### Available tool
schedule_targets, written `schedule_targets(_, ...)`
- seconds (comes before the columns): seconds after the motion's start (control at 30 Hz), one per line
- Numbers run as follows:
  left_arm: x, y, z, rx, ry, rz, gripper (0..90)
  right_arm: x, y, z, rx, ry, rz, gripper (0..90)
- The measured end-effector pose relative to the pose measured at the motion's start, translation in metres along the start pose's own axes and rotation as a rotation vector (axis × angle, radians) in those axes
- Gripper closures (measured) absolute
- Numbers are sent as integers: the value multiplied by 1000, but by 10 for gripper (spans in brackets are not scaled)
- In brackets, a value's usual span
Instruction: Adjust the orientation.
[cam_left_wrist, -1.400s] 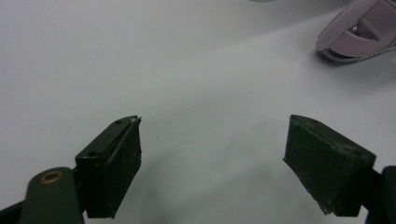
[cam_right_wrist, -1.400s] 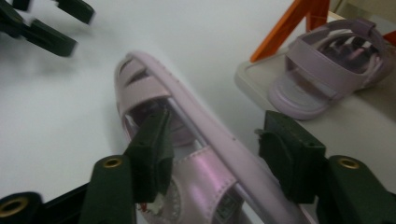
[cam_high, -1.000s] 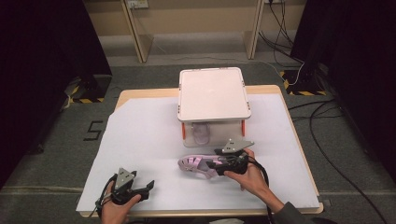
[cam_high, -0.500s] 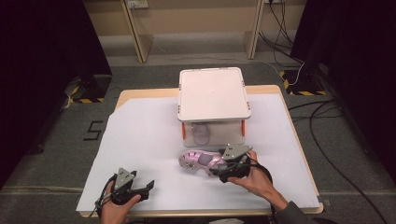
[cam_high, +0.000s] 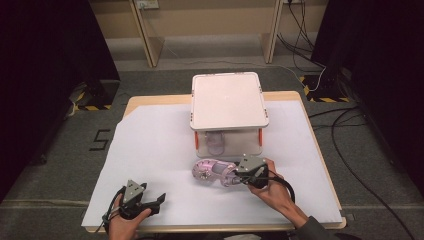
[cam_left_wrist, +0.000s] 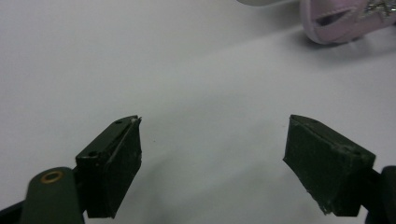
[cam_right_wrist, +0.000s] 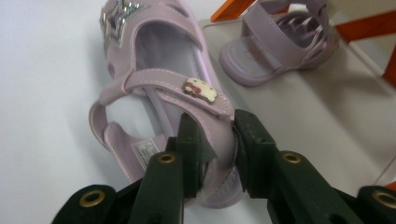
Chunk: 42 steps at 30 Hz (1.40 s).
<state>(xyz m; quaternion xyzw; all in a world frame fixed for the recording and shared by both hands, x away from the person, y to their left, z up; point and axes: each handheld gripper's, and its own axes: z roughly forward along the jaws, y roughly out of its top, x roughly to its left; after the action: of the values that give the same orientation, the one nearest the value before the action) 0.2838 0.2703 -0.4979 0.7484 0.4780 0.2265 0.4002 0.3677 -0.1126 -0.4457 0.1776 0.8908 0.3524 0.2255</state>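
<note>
Two sandals are present: one lilac sandal lies on the white sheet just in front of the rack, and a second sandal sits on the rack's lower shelf.

Surface: a wooden table covered almost fully by the white sheet. A white two-level rack with orange posts stands at the far centre of the table. The floor is grey carpet, with black cables trailing at the right and a yellow-black striped marking at the left. Dark curtains close both sides of the room.

Sandal on the sheet: lilac upper with cut-out openings, a glittery star on the toe, a strap across the instep carrying a small white cat-face badge, and a label inside the heel.

Right gripper: jaws pinching the heel-side wall of the sandal on the sheet, one jaw inside the heel, one outside. In the high view this gripper sits at the sandal's right end.

Left gripper: jaws spread wide, nothing between them, over bare sheet. In the high view it is near the table's front left edge, well apart from the sandal.
</note>
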Motion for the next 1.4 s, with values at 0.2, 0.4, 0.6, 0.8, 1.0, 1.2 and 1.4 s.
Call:
schedule_targets(0.2, 0, 0, -1, 0, 3, -3, 185, -3, -7, -21, 12, 115, 177, 741)
schedule_targets(0.4, 0, 0, -1, -2, 2, -4, 184, -6, -18, -20, 41, 146, 234, 739)
schedule_targets(0.6, 0, 0, -1, 0, 2, -2, 184, -6, -23, -13, 47, 149, 260, 617)
schedule_targets(0.8, 0, 0, -1, -3, 2, -4, 184, -3, -23, -16, 59, 180, 304, 513)
schedule_targets(1.0, 0, 0, -1, -2, 5, -3, 184, -2, -31, -17, 78, 182, 318, 484)
schedule_targets(1.2, 0, 0, -1, 2, 9, -3, 184, 7, -35, -30, 70, 229, 359, 453)
schedule_targets(1.4, 0, 0, -2, -7, 8, 0, 184, 27, -35, -42, 66, 271, 335, 428)
